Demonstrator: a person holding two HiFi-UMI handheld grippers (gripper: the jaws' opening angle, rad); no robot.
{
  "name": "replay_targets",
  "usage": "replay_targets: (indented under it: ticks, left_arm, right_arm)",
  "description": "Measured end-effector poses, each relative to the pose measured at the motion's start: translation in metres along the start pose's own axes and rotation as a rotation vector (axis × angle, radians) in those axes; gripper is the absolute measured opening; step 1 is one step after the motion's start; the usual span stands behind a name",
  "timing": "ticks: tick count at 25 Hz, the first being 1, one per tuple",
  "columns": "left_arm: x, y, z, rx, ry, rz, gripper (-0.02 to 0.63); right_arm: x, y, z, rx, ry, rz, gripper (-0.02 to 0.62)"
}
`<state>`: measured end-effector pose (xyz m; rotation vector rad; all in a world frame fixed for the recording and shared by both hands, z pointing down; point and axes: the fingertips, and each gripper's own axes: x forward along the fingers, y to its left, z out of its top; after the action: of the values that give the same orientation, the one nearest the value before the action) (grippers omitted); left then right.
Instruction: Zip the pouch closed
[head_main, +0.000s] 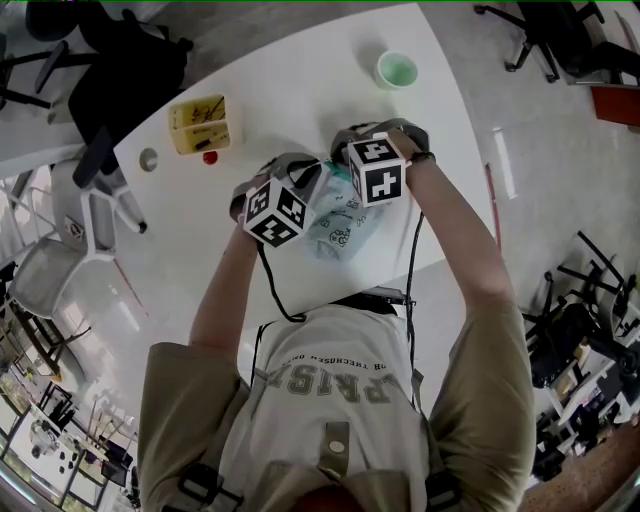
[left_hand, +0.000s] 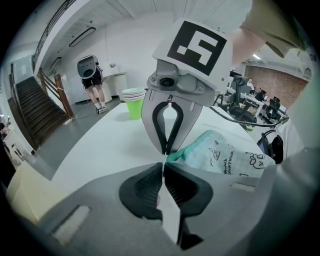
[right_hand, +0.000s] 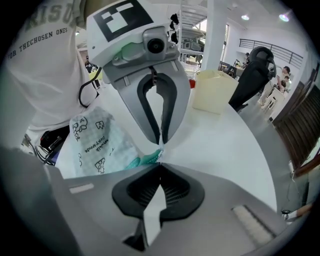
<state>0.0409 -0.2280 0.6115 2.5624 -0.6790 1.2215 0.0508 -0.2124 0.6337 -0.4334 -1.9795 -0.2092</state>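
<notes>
Pouch (head_main: 340, 228) lies on white counter (head_main: 300, 90), close to the near edge by the person's body and about midway along it. It is pale mint with dark printed doodles and a deeper teal end. Both grippers come down on that teal end from opposite sides, tips almost touching each other. Left gripper (left_hand: 163, 167): jaws drawn together to a thin slit, with a sliver of pale material pinched between the pads where the teal corner reaches them, so it grips the pouch. Right gripper (right_hand: 160, 166): jaws fully together, the teal edge running right into their tips, so it also nips the pouch end. Cannot tell whether it has the zip pull or only fabric. From the head view the marker cubes cover the tips of both grippers, left cube toward the counter's left side, right cube a little farther from the near edge. The rest of the pouch spreads from the grippers back toward the near edge. Green cup (head_main: 397, 70) stands well apart, near the counter's far right edge. Yellow box (head_main: 200, 124) sits toward the far left corner, with a small red thing (head_main: 209, 157) just beside it on the near side. Second person (left_hand: 91, 80) stands in the background, off the counter.
</notes>
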Motion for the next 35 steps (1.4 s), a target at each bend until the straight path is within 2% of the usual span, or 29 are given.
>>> replay_targets:
  ticks: [9, 35]
  left_arm:
    - [-0.0033, -0.0020, -0.0012, -0.004, -0.007, -0.003, 0.023]
    - [-0.0062, -0.0033, -0.0042, -0.031, -0.022, -0.017, 0.023]
  right_arm:
    - [-0.0006, 0.0017, 0.0027, 0.027, 0.008, -0.017, 0.000]
    - [0.0021, 0.0071, -0.0013, 0.014, 0.078, -0.018, 0.000]
